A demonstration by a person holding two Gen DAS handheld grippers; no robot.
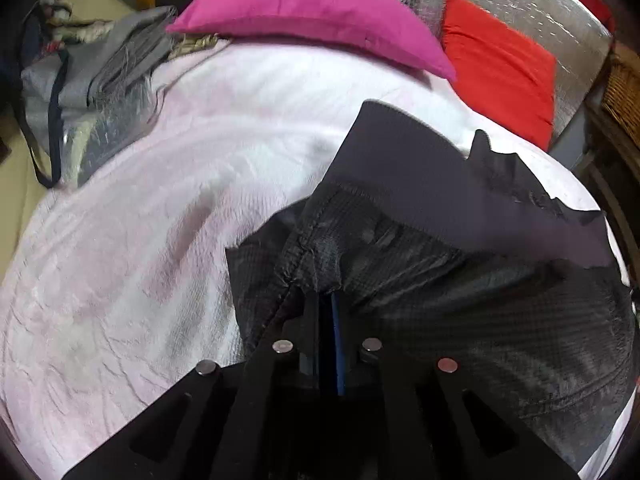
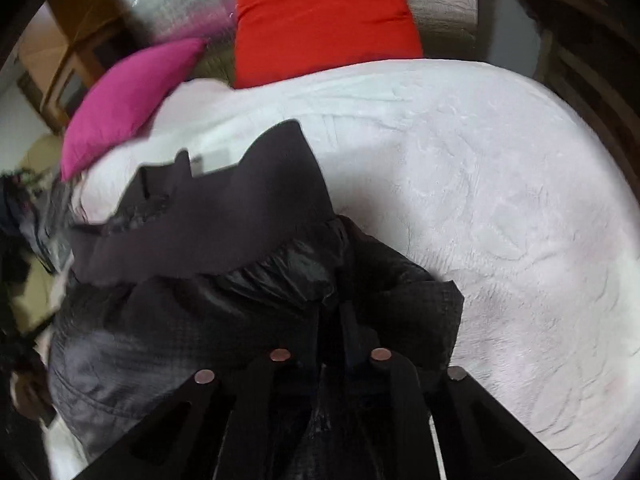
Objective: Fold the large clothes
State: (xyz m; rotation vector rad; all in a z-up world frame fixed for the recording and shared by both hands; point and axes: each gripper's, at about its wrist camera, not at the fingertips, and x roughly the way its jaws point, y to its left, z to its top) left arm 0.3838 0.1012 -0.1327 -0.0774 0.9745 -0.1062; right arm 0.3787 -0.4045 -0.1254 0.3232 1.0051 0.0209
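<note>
A large black jacket (image 1: pixel 460 288) with a checked outer weave and a smooth dark lining (image 1: pixel 420 176) lies bunched on the white bedspread (image 1: pixel 160 208). My left gripper (image 1: pixel 326 300) is shut on the jacket's left edge, its fingertips buried in the fabric. In the right wrist view the same jacket (image 2: pixel 208 280) spreads to the left, and my right gripper (image 2: pixel 334 312) is shut on its right edge, cloth wrapped around the fingers. The lining (image 2: pixel 240 200) folds up behind both grips.
A magenta pillow (image 1: pixel 312 12) and a red pillow (image 1: pixel 500 64) lie at the head of the bed; both also show in the right wrist view, magenta (image 2: pixel 124 100) and red (image 2: pixel 320 16). A grey bag pile (image 1: pixel 88 92) sits at the bed's left side. A wicker basket (image 1: pixel 624 92) stands right.
</note>
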